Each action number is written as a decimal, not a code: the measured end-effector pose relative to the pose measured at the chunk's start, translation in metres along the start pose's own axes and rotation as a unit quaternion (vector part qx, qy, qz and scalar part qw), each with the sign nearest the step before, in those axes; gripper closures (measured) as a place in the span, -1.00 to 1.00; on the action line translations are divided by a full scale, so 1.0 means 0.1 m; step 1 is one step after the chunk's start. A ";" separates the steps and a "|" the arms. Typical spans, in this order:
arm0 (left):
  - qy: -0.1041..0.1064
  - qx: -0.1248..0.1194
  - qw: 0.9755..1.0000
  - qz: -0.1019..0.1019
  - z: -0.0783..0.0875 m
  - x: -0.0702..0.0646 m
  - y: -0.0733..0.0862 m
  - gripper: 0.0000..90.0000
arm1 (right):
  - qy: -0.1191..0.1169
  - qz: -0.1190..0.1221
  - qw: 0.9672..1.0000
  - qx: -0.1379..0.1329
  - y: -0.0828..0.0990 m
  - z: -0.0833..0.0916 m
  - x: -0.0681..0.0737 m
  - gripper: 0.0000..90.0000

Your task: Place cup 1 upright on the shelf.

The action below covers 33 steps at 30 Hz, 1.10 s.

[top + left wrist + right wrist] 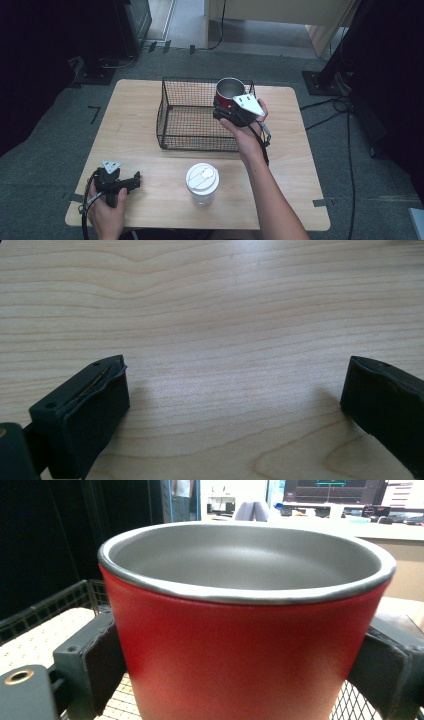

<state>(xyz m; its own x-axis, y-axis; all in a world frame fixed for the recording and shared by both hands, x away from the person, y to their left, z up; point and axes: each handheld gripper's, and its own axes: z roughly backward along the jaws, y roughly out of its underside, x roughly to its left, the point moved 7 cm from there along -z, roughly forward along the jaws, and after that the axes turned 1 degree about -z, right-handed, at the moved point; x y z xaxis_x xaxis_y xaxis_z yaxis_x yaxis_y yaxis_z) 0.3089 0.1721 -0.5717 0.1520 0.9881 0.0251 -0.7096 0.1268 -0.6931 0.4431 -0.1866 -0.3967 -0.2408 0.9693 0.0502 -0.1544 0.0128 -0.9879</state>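
My right gripper (227, 109) is clamped on the red cup (229, 92), one jaw pressed against each side of its wall. In the right gripper view the cup (245, 625) stands upright between the jaws, its grey inside bare. I hold it raised over the right end of the wire basket (172, 112), above the mesh floor near the far right corner. My left gripper (131, 183) rests low over the table (135, 125), well to the near left of the basket, jaws spread wide with nothing but bare wood between them. A lidded jar (202, 183) stands on the table just in front of the basket.
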 end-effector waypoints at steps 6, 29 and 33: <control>0.000 0.000 1.000 0.000 0.00 0.00 0.00 -1.00 | 0.006 -0.004 1.000 0.011 0.09 -0.14 -0.02 -0.83; 0.000 0.000 1.000 0.000 0.00 0.00 0.00 -1.00 | 0.031 -0.021 0.998 0.058 0.50 -0.73 -0.07 -0.83; 0.000 0.000 1.000 0.000 0.00 0.00 0.00 -1.00 | 0.037 -0.035 0.996 0.076 0.61 -0.79 -0.08 -0.84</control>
<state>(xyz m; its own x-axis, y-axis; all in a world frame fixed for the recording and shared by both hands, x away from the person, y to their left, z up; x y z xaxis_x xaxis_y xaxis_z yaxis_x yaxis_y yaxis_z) 0.3090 0.1721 -0.5717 0.1511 0.9882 0.0251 -0.7094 0.1261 -0.6935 0.5113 -0.1741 -0.4685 -0.1539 0.9829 0.1012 -0.3128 0.0487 -0.9486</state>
